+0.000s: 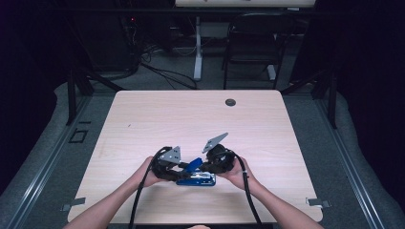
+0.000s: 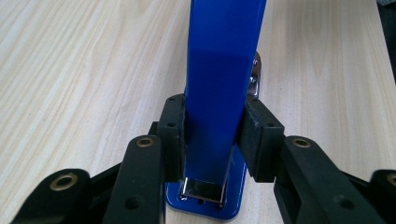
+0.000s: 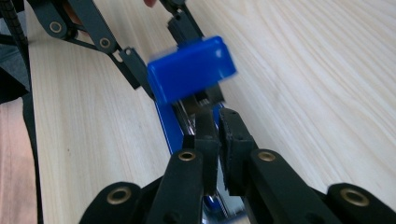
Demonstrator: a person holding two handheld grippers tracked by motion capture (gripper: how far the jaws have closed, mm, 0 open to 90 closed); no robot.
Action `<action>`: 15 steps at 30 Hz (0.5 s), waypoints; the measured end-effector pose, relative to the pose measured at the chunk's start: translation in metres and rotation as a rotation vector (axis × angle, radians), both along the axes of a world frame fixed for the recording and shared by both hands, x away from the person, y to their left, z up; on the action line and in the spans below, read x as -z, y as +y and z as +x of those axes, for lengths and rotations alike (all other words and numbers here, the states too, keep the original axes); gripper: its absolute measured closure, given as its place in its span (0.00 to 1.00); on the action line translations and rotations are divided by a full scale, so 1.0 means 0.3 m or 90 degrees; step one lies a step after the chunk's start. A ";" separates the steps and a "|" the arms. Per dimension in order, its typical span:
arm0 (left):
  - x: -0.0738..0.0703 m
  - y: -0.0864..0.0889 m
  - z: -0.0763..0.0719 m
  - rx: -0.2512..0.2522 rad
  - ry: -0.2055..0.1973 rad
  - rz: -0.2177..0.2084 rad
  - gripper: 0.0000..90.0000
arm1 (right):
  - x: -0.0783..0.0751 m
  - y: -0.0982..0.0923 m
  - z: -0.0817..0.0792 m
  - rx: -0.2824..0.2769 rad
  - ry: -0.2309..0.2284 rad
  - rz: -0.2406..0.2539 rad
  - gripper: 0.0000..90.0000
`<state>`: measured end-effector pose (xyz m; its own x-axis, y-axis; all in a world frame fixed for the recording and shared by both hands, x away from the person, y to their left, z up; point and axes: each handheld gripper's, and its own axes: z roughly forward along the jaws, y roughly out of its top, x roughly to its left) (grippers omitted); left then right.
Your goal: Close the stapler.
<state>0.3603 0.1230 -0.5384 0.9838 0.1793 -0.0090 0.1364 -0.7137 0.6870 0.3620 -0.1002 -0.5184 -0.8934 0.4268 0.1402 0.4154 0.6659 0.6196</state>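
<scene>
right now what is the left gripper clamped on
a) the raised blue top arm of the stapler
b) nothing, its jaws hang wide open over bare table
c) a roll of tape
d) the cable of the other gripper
a: in the left gripper view the pads of the left gripper press on both sides of the raised blue arm of the stapler, whose blue base lies on the wooden table.

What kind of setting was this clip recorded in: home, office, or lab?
Most likely a lab or recording room. A bare wooden desk stands between dark curtains, with loose cables on the grey floor and a black chair behind. The only item on the desk is a blue stapler.
</scene>
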 end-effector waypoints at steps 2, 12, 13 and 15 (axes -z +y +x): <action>-0.001 -0.004 0.001 0.002 -0.001 0.008 0.72 | -0.008 -0.029 -0.001 0.011 0.001 -0.004 0.96; 0.006 -0.037 0.003 0.007 -0.001 0.033 0.71 | -0.049 -0.154 -0.007 0.097 0.007 0.016 0.82; 0.007 -0.041 0.004 0.012 0.000 0.041 0.71 | -0.054 -0.159 -0.006 0.108 0.005 0.020 0.79; 0.013 -0.050 0.003 0.013 0.000 0.046 0.71 | -0.068 -0.162 -0.005 0.125 0.001 0.030 0.73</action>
